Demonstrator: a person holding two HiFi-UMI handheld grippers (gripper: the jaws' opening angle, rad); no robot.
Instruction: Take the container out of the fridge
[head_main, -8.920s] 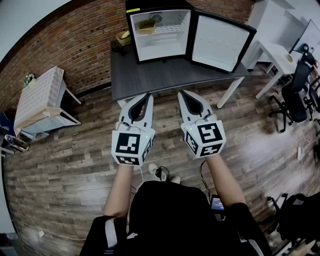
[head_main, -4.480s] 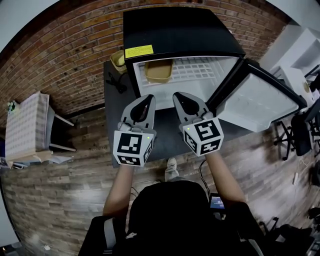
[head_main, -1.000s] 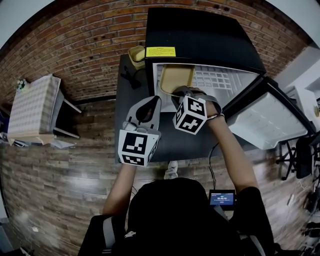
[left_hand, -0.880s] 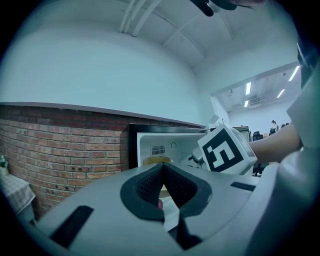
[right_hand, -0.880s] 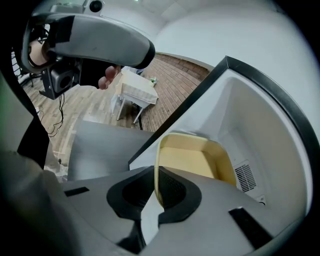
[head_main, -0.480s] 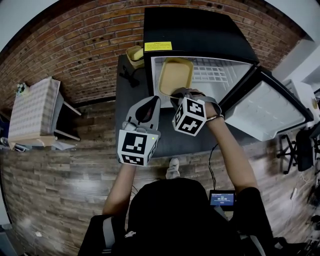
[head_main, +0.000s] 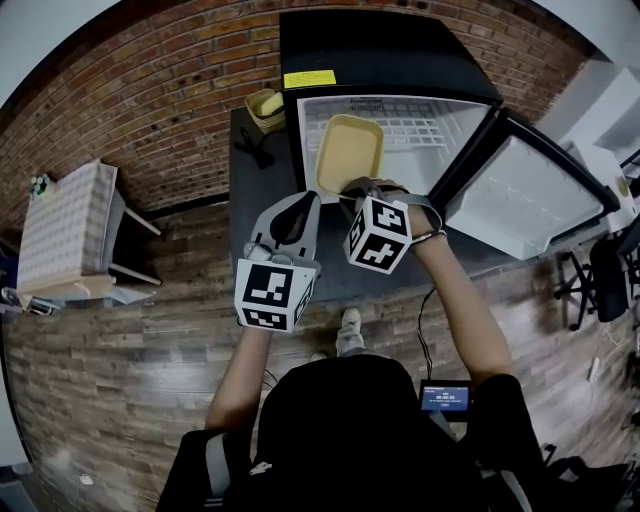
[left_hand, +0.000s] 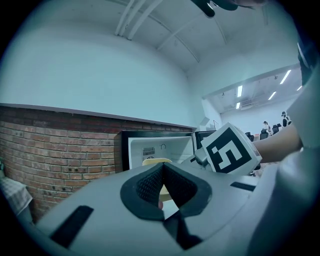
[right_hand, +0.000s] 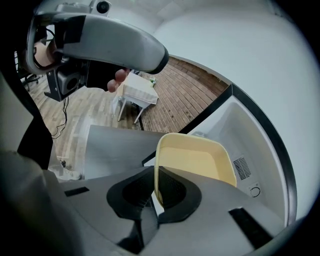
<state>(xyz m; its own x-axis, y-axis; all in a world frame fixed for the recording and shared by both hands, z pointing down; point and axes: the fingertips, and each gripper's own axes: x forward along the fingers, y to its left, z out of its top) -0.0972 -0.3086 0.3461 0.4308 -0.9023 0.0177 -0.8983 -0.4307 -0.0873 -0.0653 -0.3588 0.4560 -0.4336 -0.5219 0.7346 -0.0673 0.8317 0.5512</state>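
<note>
Container (head_main: 349, 155) looks smooth matt plastic, wall (head_main: 150, 90) rough brick.

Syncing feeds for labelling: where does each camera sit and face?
Head view: on the person's head, steeply down at fridge, left gripper, right gripper; forearms, torso show.
Left gripper view: on that gripper, along shut empty jaws towards fridge; right forearm shows.
Right gripper view: on that gripper, along jaws clamped on the container, fridge behind.
Shared: all show the container.
</note>
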